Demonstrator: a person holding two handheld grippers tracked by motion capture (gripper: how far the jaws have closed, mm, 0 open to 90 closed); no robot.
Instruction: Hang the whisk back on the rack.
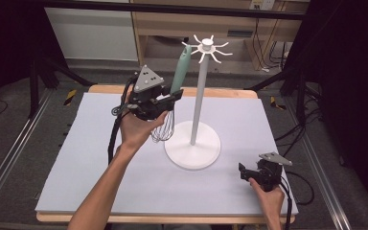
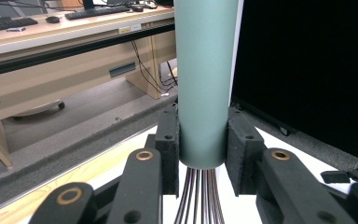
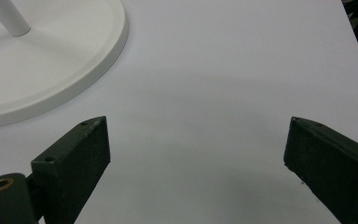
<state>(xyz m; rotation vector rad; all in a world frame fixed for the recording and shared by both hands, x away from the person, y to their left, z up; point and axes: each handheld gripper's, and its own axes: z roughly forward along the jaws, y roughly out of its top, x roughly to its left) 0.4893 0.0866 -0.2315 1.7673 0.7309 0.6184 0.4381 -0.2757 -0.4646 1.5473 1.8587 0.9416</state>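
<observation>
whisk (image 1: 175,91) pinched by its green handle in left gripper (image 1: 172,98) jaws, raised just left of the white stand (image 1: 199,100). right gripper (image 3: 196,154) near right on counter (image 1: 100,167), jaws spread, empty. risk: missing a hook, slipping loose, toppling stand.

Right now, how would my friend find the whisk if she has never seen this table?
Look for the tall white stand with little hooks on top, in the middle of the table. Just to its left, the left claw squeezes a long green handle. That is the whisk: the one green thing here, with thin wire loops bunched below the claw.
</observation>
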